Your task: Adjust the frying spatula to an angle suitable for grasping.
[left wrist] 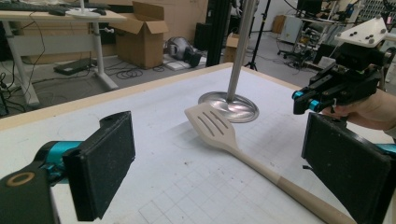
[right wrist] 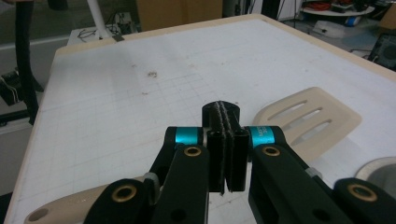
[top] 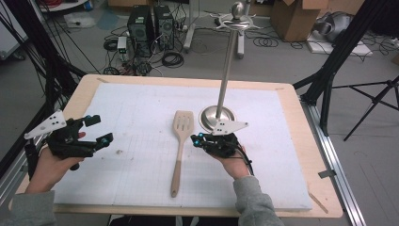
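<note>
A pale wooden slotted spatula (top: 180,146) lies flat in the middle of the white mat, head pointing away from me. My right gripper (top: 195,138) sits just to the right of its neck, jaws pressed together with nothing between them (right wrist: 227,140). In the right gripper view the spatula head (right wrist: 310,119) lies to the right beyond the jaws and the handle end (right wrist: 70,205) at lower left. My left gripper (top: 99,130) hovers at the mat's left side, wide open, its pads (left wrist: 105,163) framing the spatula (left wrist: 219,128) from a distance.
A metal stand with a round base (top: 217,117) and a tall pole (top: 228,61) rises just behind the right gripper. The white gridded mat (top: 141,108) covers a wooden table (top: 80,89). Cables, computer towers (top: 150,23) and boxes lie on the floor beyond.
</note>
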Demonstrator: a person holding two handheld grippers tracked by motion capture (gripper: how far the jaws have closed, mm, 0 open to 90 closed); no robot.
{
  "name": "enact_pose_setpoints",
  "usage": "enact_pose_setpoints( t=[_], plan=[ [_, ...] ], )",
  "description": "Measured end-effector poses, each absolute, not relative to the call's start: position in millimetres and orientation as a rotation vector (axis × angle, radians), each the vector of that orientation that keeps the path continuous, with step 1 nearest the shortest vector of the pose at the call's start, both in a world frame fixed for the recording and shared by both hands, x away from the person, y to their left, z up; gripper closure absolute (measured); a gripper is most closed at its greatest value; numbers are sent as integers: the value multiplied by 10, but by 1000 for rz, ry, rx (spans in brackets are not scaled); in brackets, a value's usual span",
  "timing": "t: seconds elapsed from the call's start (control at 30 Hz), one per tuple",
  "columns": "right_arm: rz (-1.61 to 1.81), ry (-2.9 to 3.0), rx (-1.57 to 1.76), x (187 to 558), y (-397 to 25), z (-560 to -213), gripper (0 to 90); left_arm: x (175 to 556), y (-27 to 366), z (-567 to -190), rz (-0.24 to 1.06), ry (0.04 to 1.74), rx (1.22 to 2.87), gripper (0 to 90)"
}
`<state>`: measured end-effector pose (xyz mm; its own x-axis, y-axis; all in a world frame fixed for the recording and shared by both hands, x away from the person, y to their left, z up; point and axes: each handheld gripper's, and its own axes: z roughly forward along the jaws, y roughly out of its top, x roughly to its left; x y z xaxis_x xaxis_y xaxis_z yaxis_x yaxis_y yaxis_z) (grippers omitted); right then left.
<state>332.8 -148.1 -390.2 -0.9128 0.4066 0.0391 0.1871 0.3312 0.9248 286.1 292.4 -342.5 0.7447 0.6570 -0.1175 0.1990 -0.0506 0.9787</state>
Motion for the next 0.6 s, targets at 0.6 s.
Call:
enact_pose_setpoints(
  t=[0.6],
  plan=[
    [1567,2501,557,3488,-1159,-4174,894,2881,2909,-3470,425,715,1631,101]
  ],
)
